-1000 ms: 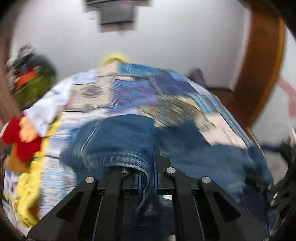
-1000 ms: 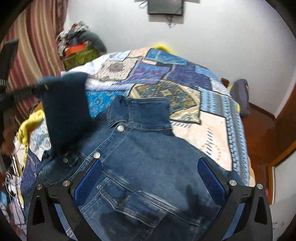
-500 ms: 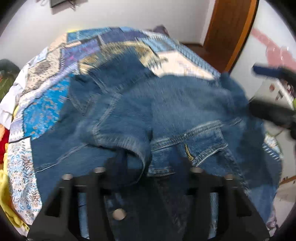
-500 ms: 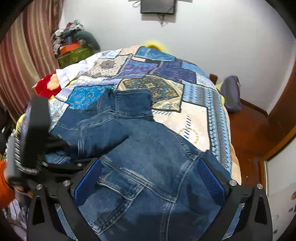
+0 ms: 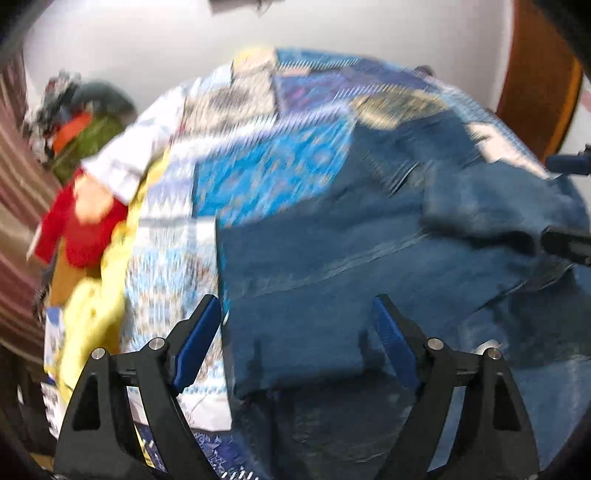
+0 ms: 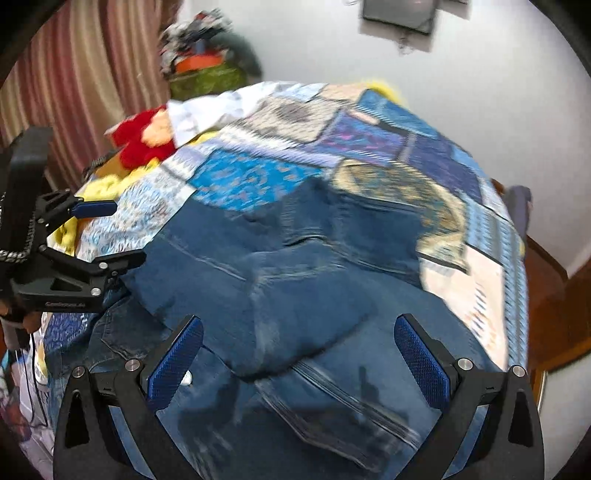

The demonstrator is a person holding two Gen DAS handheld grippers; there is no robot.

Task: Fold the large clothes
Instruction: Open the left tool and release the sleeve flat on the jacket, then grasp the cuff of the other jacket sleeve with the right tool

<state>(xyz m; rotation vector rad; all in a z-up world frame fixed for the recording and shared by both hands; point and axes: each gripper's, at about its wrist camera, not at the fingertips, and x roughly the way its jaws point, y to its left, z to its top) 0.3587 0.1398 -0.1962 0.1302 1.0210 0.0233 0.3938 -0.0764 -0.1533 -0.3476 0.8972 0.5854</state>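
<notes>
With one sleeve laid across the denim jacket (image 6: 280, 280) on the bed (image 6: 369, 144), the left gripper (image 5: 295, 325), its jaws just opened, and the right gripper (image 6: 295, 350) are both hanging released above it.

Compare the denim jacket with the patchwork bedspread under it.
The denim jacket is one plain dark blue; the patchwork bedspread mixes many patterned panels. The jacket is rumpled with a sleeve folded across it; the bedspread lies spread over the bed. Both are fabric.

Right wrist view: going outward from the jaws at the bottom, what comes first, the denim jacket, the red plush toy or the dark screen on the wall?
From the right gripper:
1. Denim jacket, directly under the open jaws.
2. Red plush toy, far left bed edge.
3. Dark screen, on the back wall, top.
</notes>
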